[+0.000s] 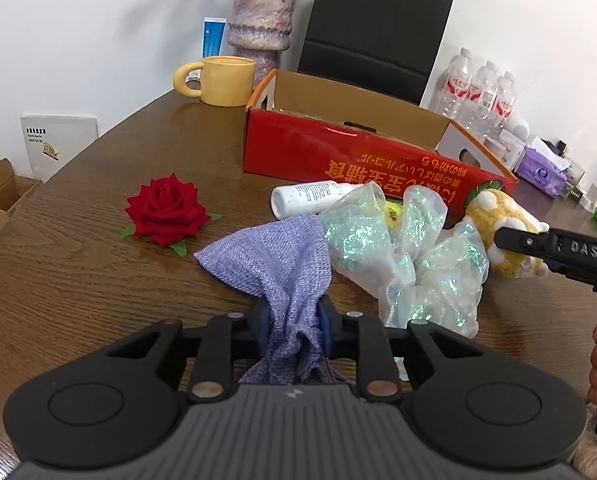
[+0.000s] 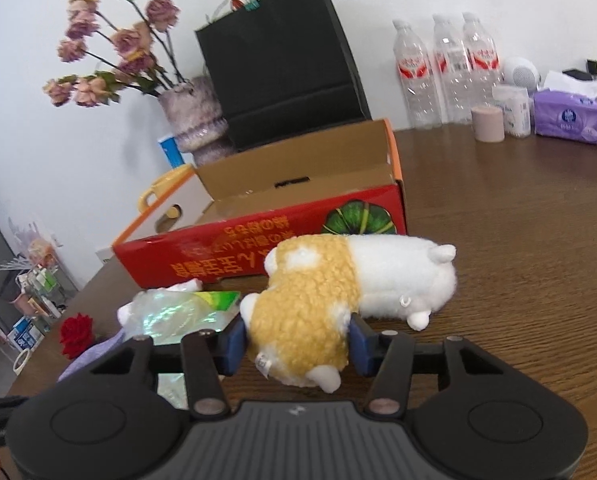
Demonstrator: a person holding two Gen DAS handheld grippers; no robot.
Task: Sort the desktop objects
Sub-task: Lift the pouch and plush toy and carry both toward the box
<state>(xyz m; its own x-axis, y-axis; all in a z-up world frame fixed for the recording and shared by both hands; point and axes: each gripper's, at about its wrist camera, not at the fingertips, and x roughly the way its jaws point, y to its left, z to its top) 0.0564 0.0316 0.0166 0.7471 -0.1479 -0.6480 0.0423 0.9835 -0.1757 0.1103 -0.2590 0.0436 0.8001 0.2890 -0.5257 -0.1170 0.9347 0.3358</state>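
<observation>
My left gripper (image 1: 294, 326) is shut on the neck of a purple woven pouch (image 1: 274, 256) that lies on the wooden table. My right gripper (image 2: 296, 340) is shut on the yellow rear end of a yellow-and-white plush toy (image 2: 338, 292), which lies on its side in front of the open red cardboard box (image 2: 218, 264). The box (image 1: 338, 152) also shows in the left wrist view, with the plush (image 1: 498, 216) and the right gripper's black body at the right. A red rose (image 1: 166, 210), a white bottle (image 1: 310, 196) and iridescent plastic wrap (image 1: 410, 256) lie near the pouch.
A yellow mug (image 1: 222, 80), a vase of dried flowers (image 2: 190, 116) and a black paper bag (image 2: 278, 64) stand behind the box. Water bottles (image 2: 446, 68), a purple tissue pack (image 2: 570, 116) and small jars line the back right. The table's left edge (image 1: 58, 168) curves nearby.
</observation>
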